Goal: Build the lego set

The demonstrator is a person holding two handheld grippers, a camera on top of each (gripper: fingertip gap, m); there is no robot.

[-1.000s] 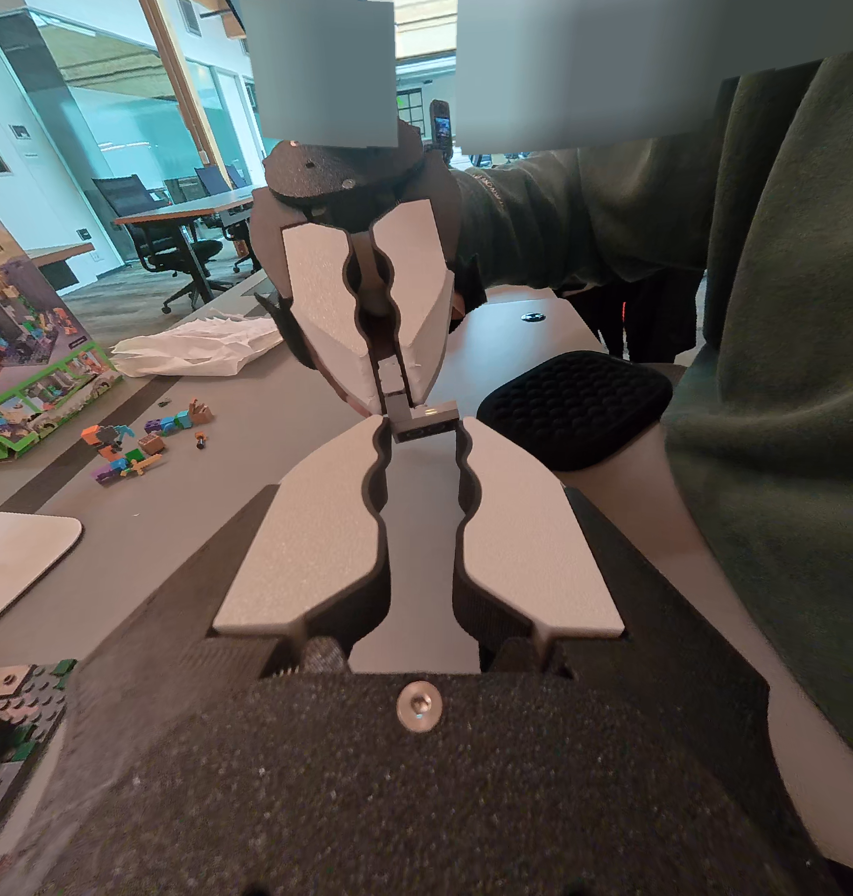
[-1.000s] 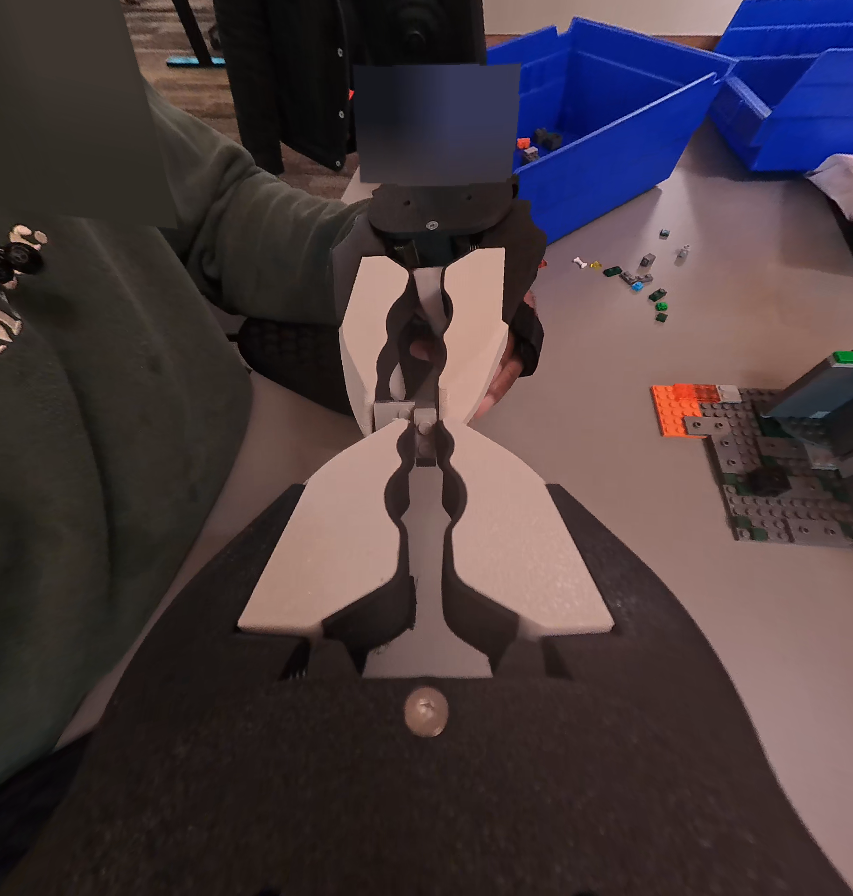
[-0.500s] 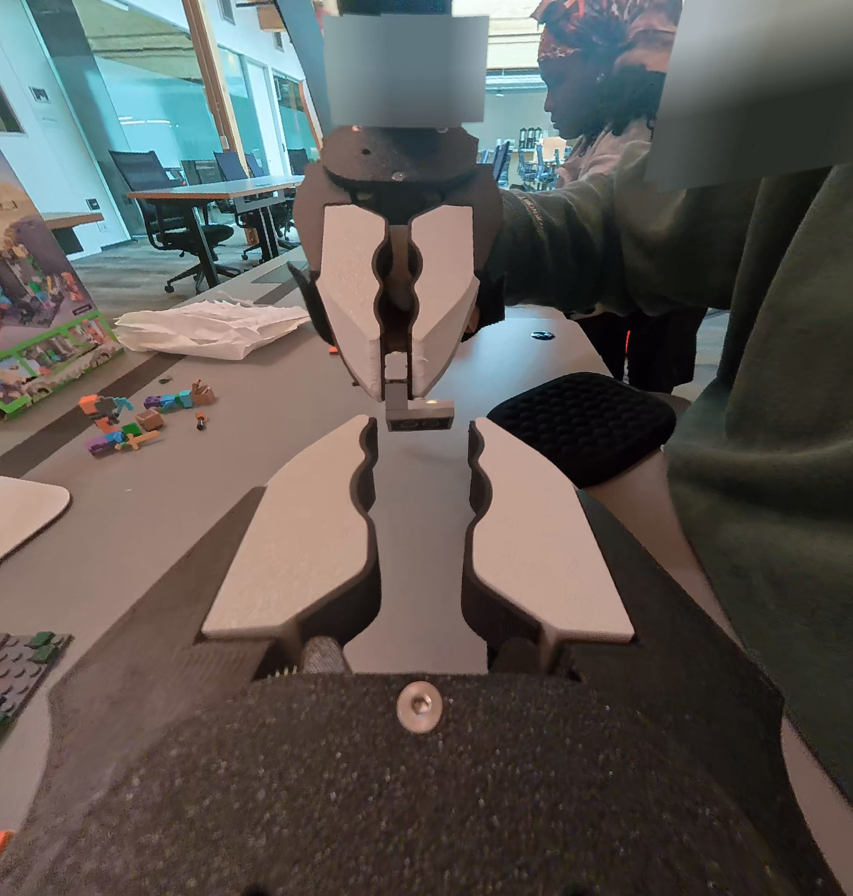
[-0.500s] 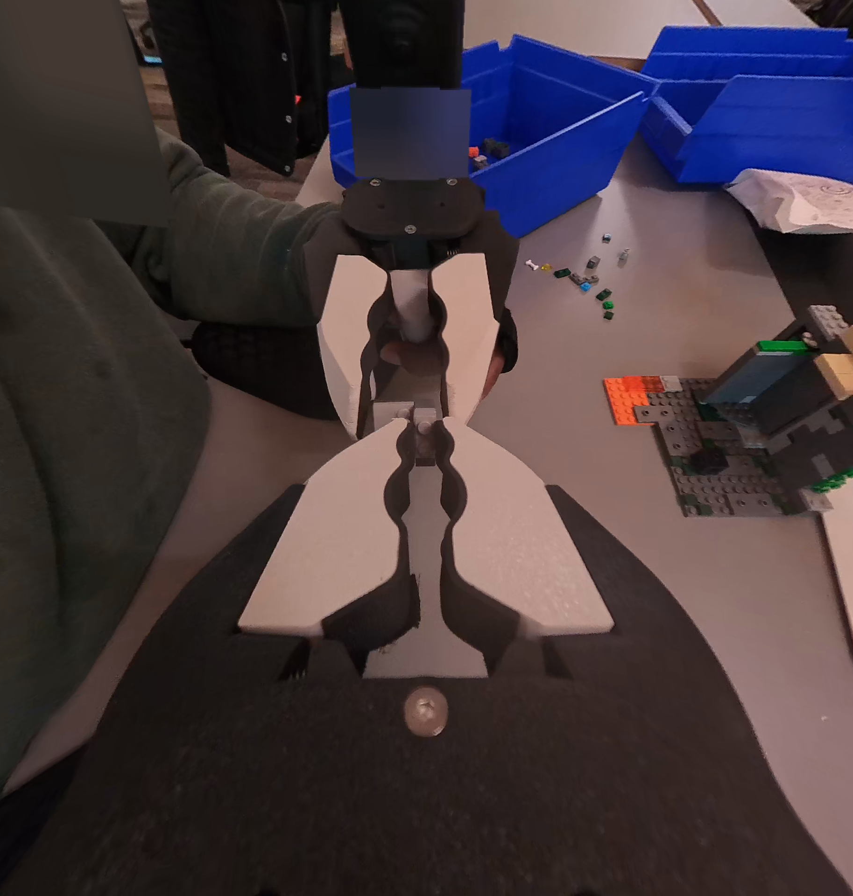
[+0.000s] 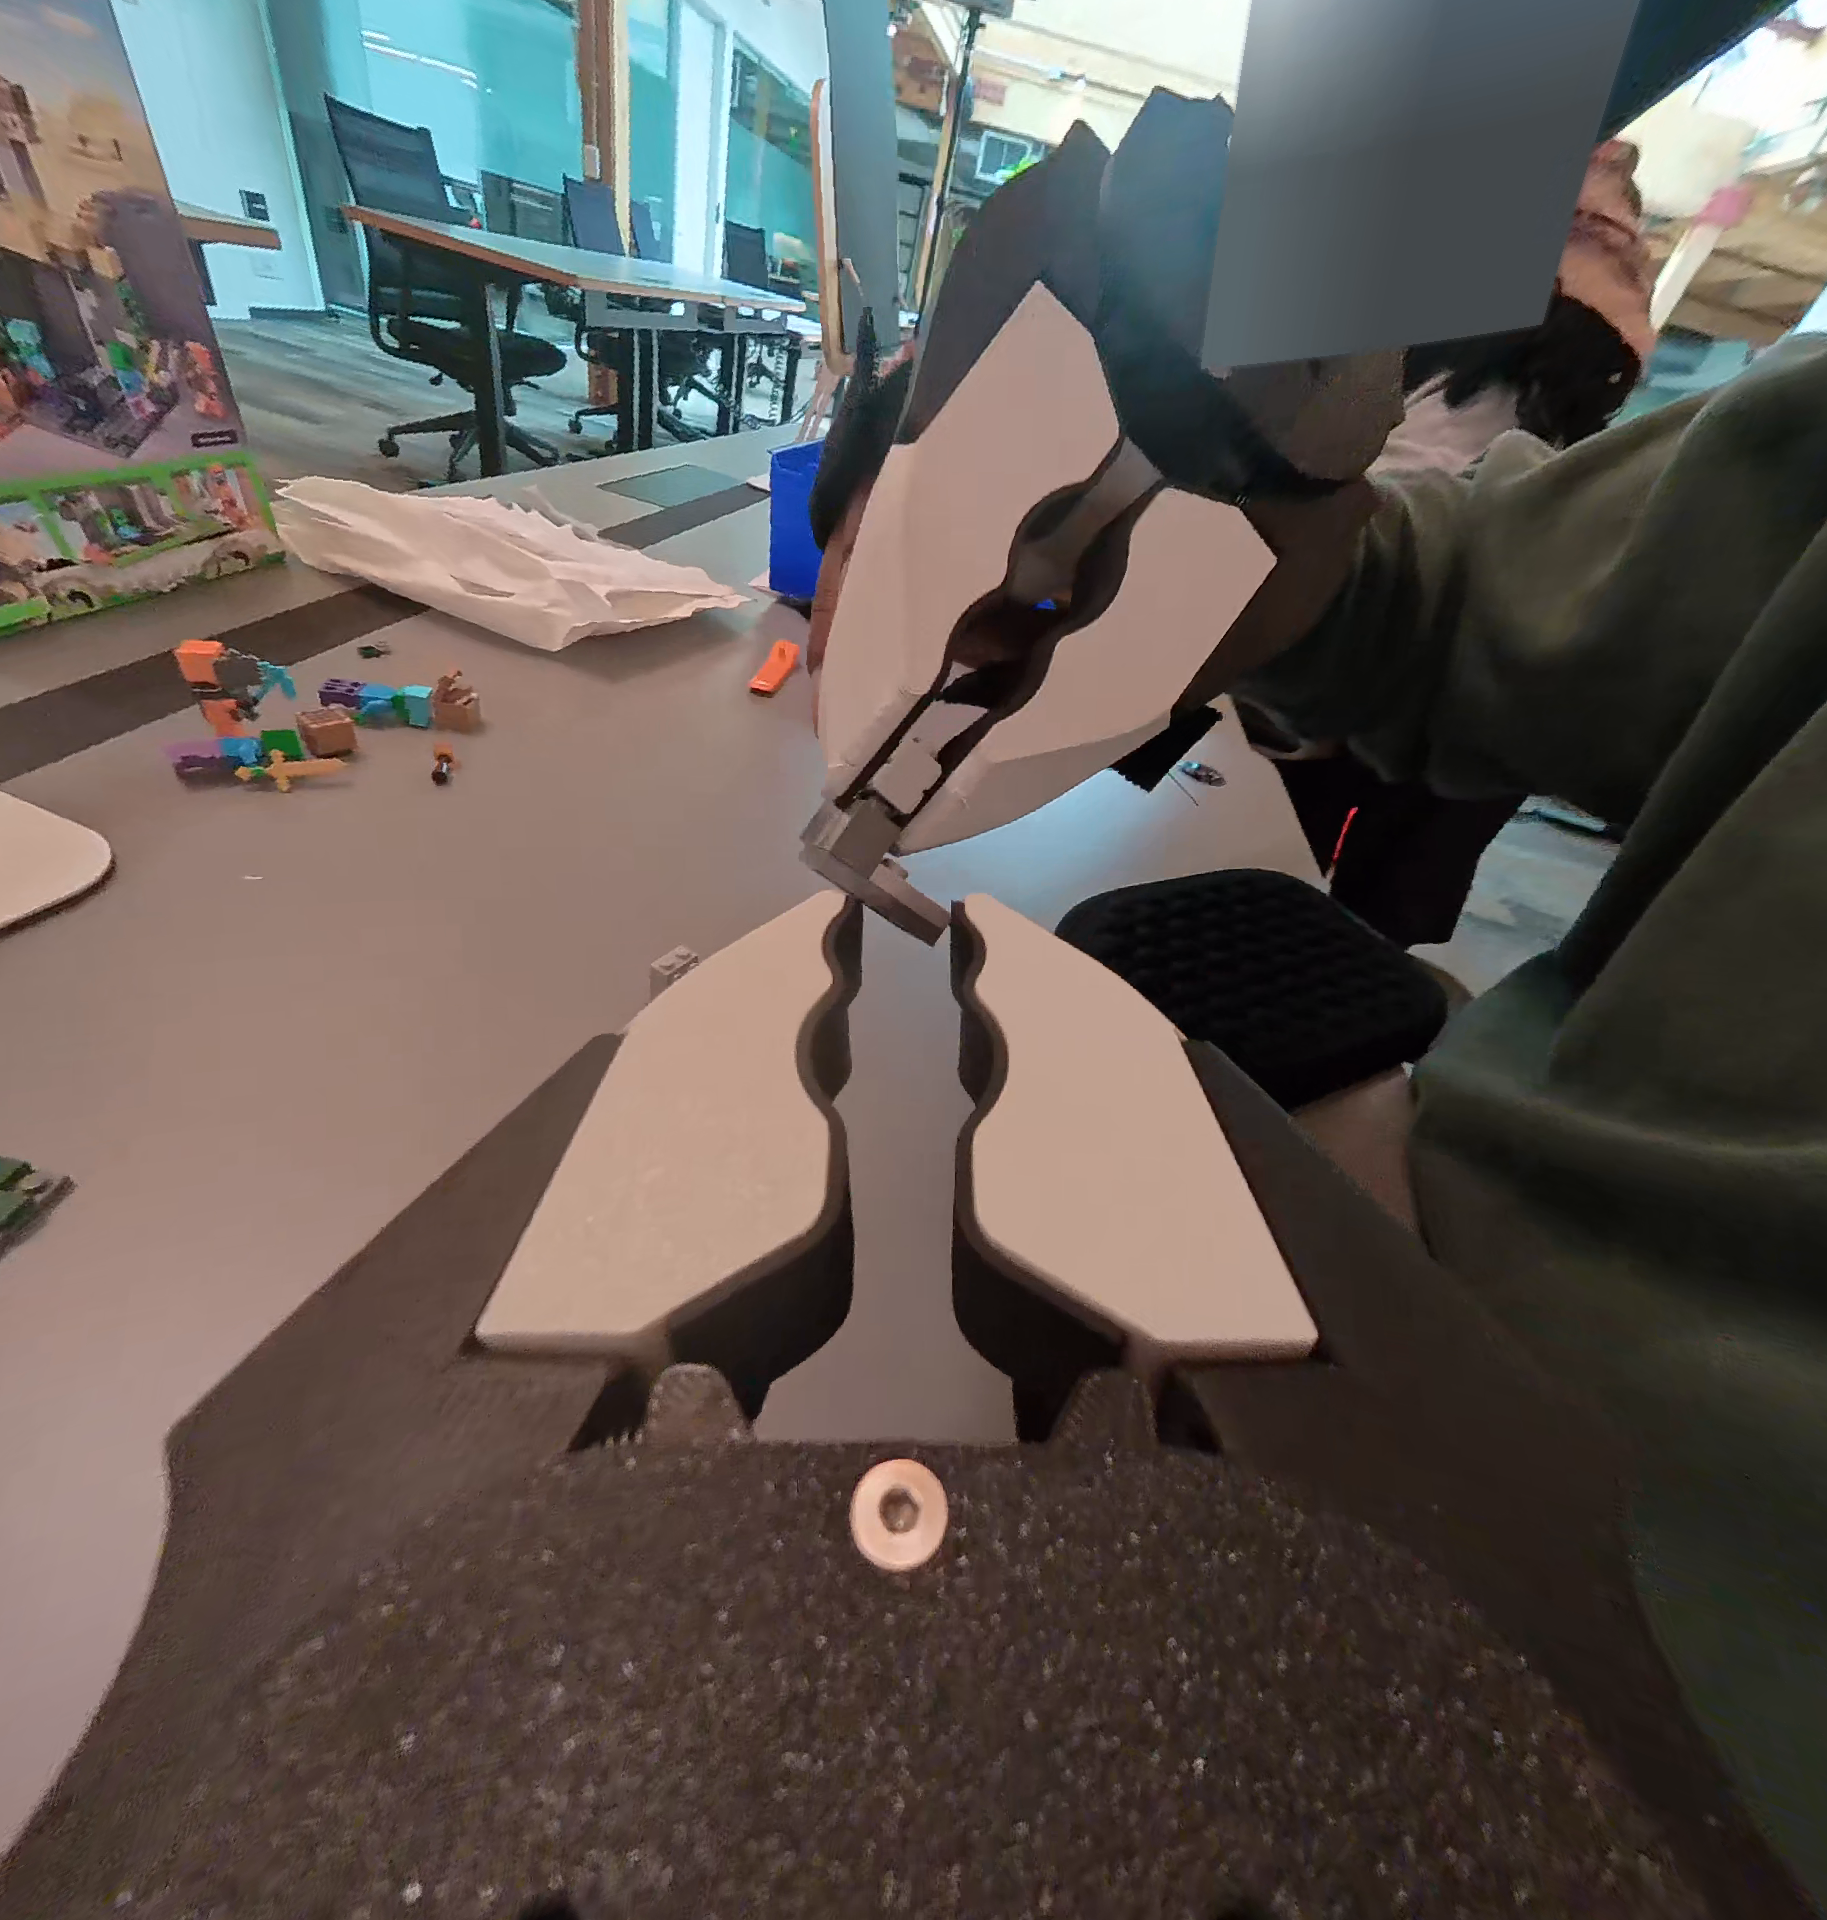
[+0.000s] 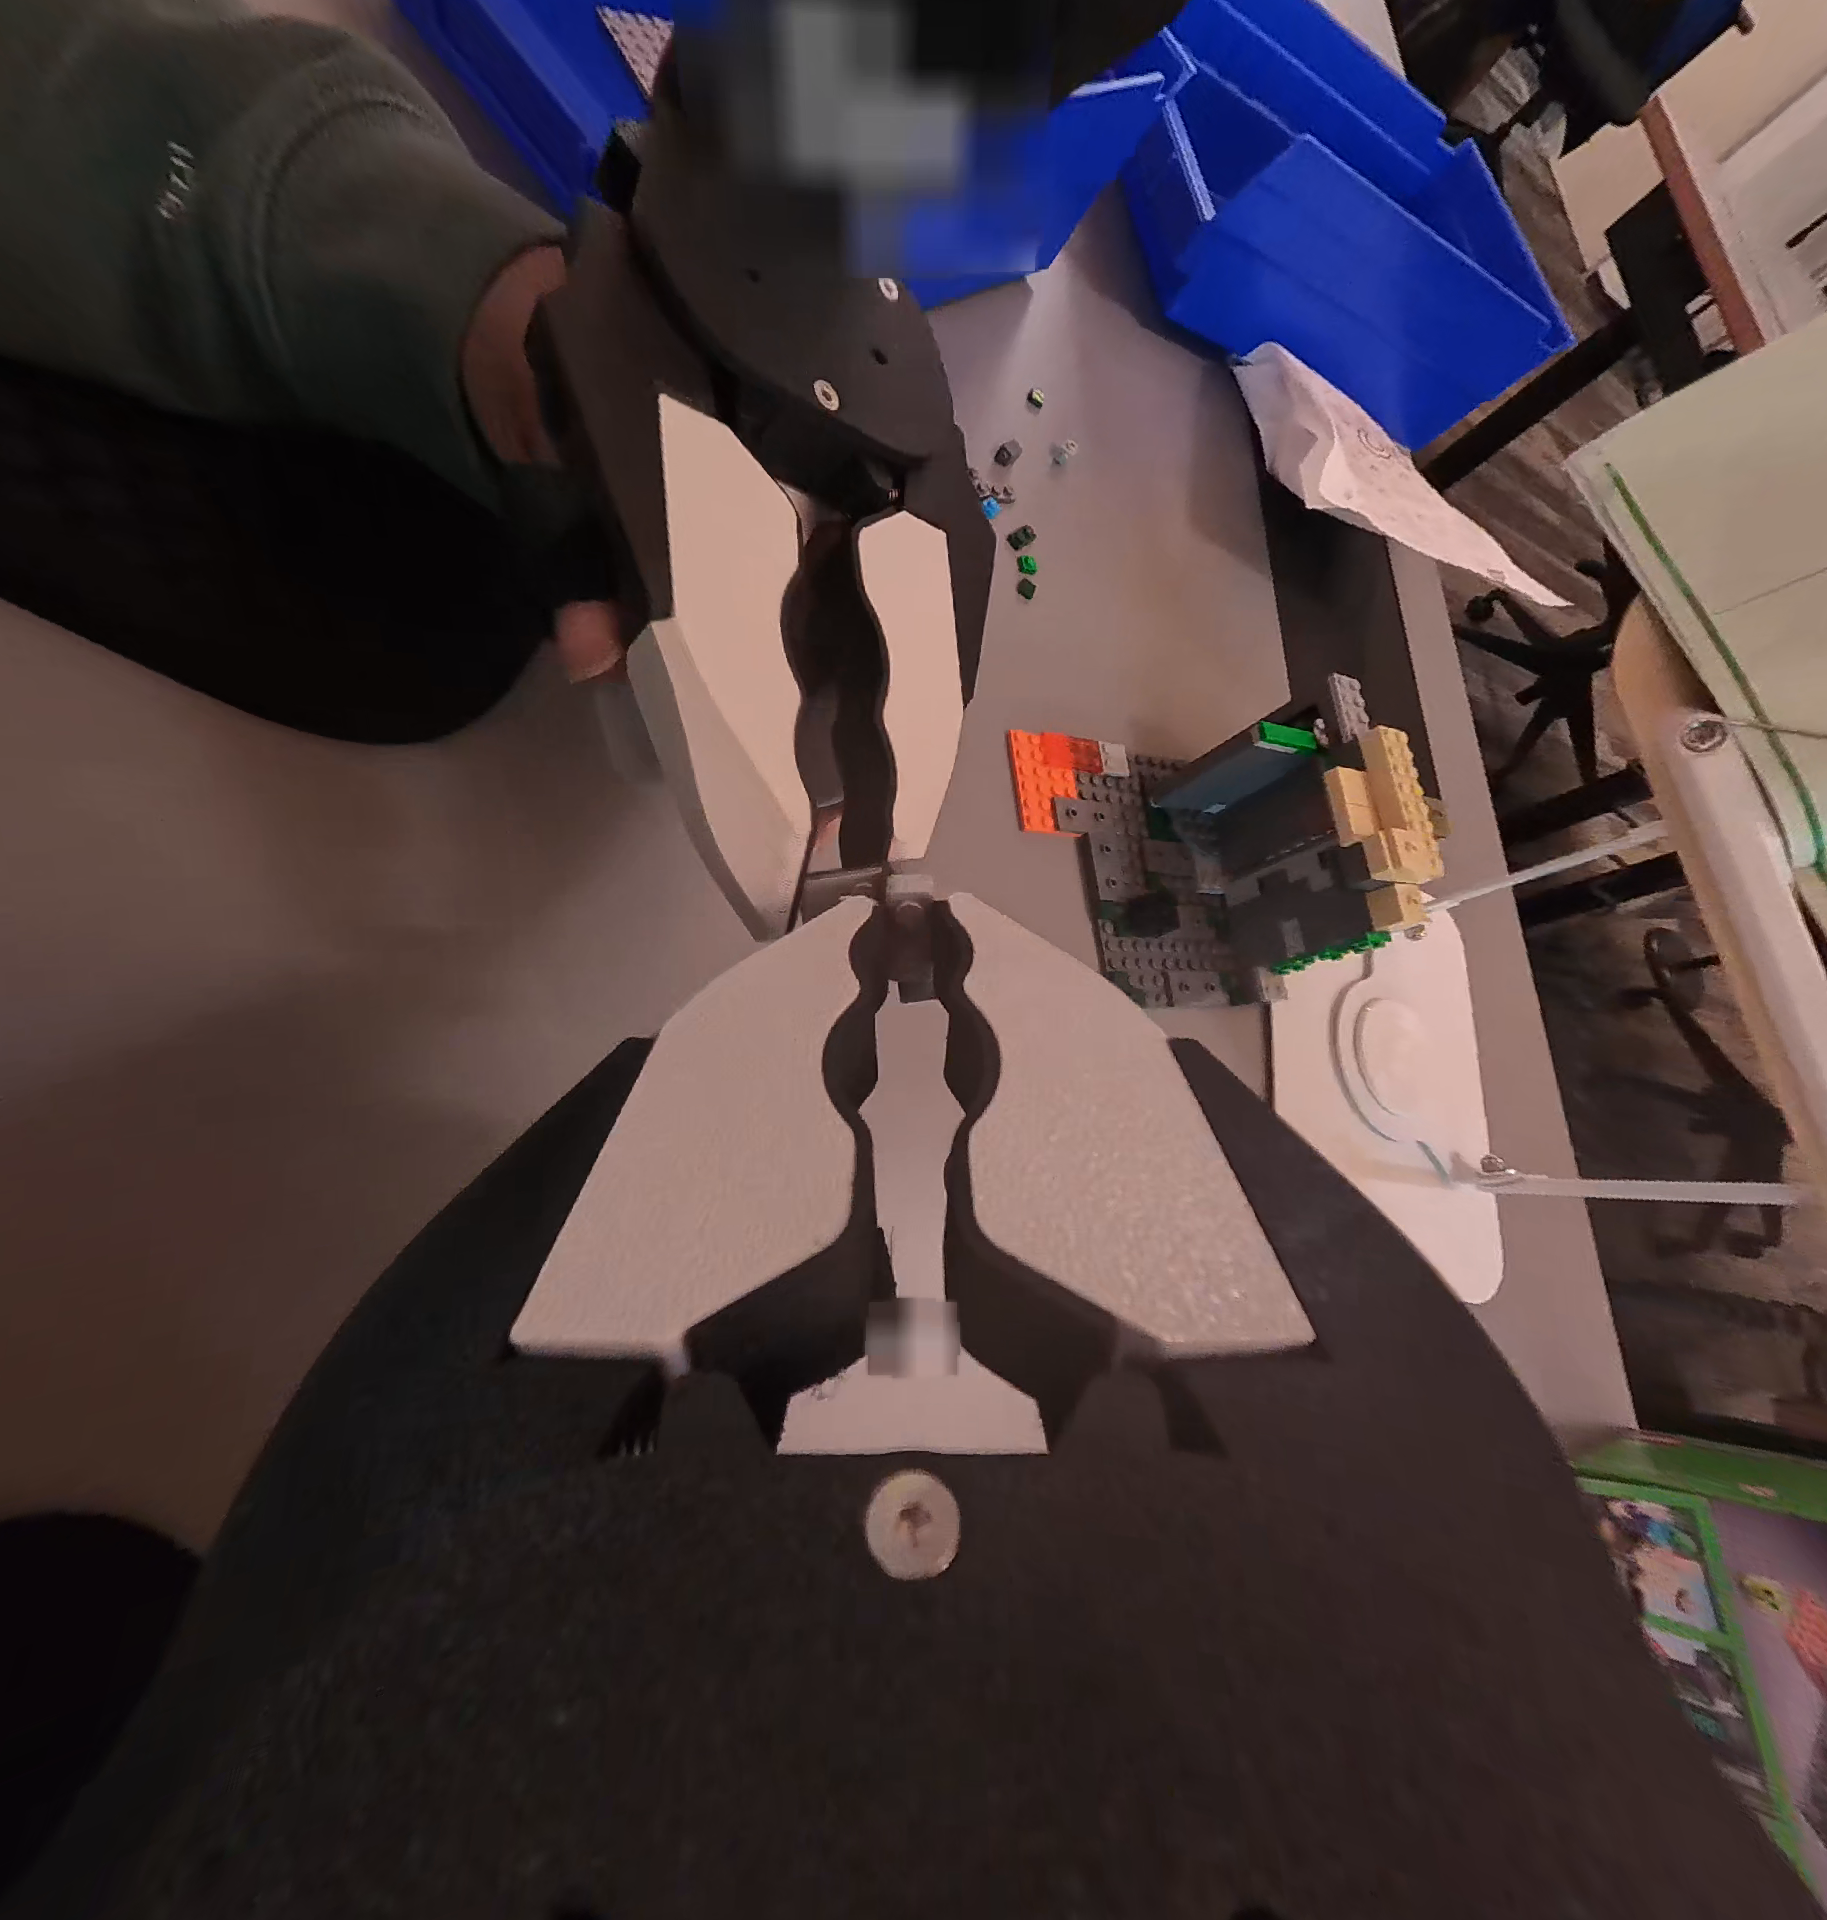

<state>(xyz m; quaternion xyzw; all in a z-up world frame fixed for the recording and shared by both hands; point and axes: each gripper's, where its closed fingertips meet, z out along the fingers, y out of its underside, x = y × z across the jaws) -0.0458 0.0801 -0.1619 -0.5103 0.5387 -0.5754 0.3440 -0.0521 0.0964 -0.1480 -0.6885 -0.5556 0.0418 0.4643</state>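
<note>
My right gripper (image 6: pixel 909 925) is shut on a small grey L-shaped lego piece (image 6: pixel 914 971). In the left wrist view the right gripper (image 5: pixel 867 831) comes down from above and holds the grey piece (image 5: pixel 873 862) tilted. My left gripper (image 5: pixel 901 920) is open with a narrow gap. The piece's lower end sits between its fingertips (image 5: pixel 836 920); I cannot tell whether they touch it. The partly built lego model (image 6: pixel 1293 831) stands on a grey baseplate (image 6: pixel 1148 956) to the right.
Blue bins (image 6: pixel 1356 239) stand at the back, with loose small pieces (image 6: pixel 1018 540) near them. The set box (image 5: pixel 78 312), a white paper bag (image 5: pixel 504 561), coloured loose pieces (image 5: pixel 306 717) and a small grey brick (image 5: pixel 675 961) lie to the left. A black pad (image 5: pixel 1252 987) and a person's green sleeve (image 5: pixel 1615 623) are on the right. The grey baseplate (image 6: pixel 1148 956) is about 25 cm from both grippers' fingertips.
My left gripper let go of the grey piece, opened wide, then narrowed again around its lower end. My right gripper kept hold and tilted the piece, now coming in from the upper right.
</note>
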